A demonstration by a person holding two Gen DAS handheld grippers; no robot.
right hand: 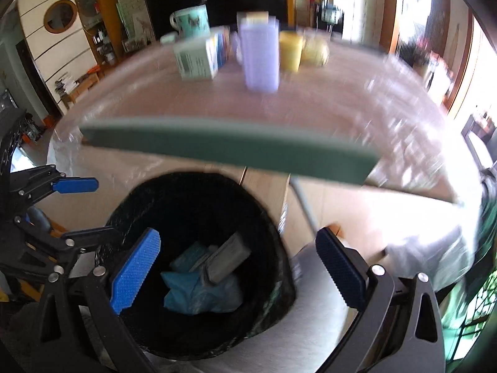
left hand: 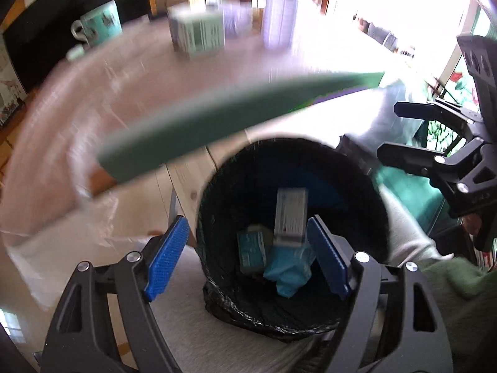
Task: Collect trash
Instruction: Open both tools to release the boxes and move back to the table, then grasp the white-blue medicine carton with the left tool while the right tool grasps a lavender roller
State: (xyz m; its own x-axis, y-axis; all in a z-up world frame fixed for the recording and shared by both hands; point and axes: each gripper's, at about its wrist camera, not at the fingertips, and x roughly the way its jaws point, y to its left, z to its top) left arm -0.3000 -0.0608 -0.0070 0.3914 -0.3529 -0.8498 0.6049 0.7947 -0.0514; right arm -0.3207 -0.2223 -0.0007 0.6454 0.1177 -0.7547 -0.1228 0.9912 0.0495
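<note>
A bin with a black liner [left hand: 248, 180] stands below the table's edge. Inside lie a white box [left hand: 290, 217], a small teal box [left hand: 251, 248] and a crumpled blue wrapper [left hand: 289, 273]. My left gripper [left hand: 248, 227] hangs over the bin's mouth, open, with nothing between its blue pads. The right gripper [left hand: 389, 130] shows at the right of that view, jaws apart. In the right wrist view the right gripper [right hand: 239, 236] is open and empty above the bin [right hand: 192, 205], where the box [right hand: 226, 261] and wrapper [right hand: 198, 295] lie. The left gripper [right hand: 104, 208] is at the left.
The table's green edge [right hand: 217, 149] juts over the bin. On the plastic-covered top stand a teal mug [right hand: 192, 20], a pale carton [right hand: 198, 56], a lilac container [right hand: 261, 59] and a yellow cup [right hand: 290, 51]. A person's light sleeve [left hand: 410, 242] lies right of the bin.
</note>
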